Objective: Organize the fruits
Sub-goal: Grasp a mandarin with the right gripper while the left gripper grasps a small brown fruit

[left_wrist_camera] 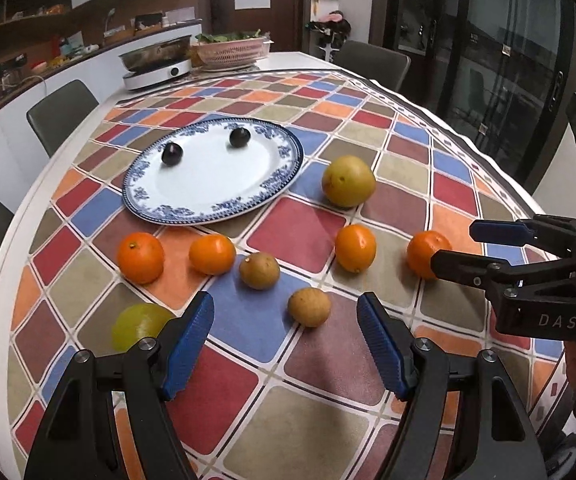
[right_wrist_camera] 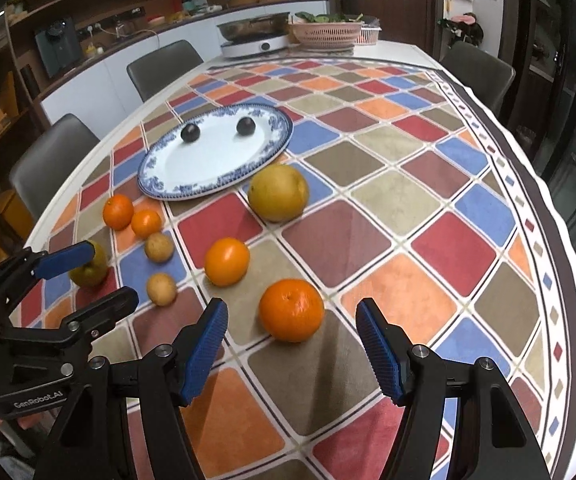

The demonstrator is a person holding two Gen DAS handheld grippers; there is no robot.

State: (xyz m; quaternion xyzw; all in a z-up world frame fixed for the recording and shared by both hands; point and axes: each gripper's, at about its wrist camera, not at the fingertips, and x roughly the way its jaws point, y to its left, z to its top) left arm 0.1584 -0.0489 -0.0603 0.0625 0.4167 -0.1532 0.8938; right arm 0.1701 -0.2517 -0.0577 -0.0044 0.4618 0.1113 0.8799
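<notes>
A blue-rimmed white plate (left_wrist_camera: 216, 196) (right_wrist_camera: 192, 176) holds two dark plums (left_wrist_camera: 172, 153) (left_wrist_camera: 240, 137). On the checked tablecloth lie several oranges (left_wrist_camera: 141, 257) (left_wrist_camera: 355, 247) (right_wrist_camera: 291, 309), a large yellow pear (left_wrist_camera: 348, 180) (right_wrist_camera: 278, 192), two small brown kiwis (left_wrist_camera: 259, 270) (left_wrist_camera: 309, 306) and a green fruit (left_wrist_camera: 138, 326) (right_wrist_camera: 88, 270). My left gripper (left_wrist_camera: 286, 344) is open and empty, just short of the nearer kiwi. My right gripper (right_wrist_camera: 290, 352) is open and empty, with an orange just ahead between its fingers.
An induction cooker with a pan (left_wrist_camera: 156, 66) and a pink basket of greens (left_wrist_camera: 232, 50) stand at the table's far end. Grey chairs (left_wrist_camera: 62, 114) line the left side and far right. The table edge curves on the right (right_wrist_camera: 568, 240).
</notes>
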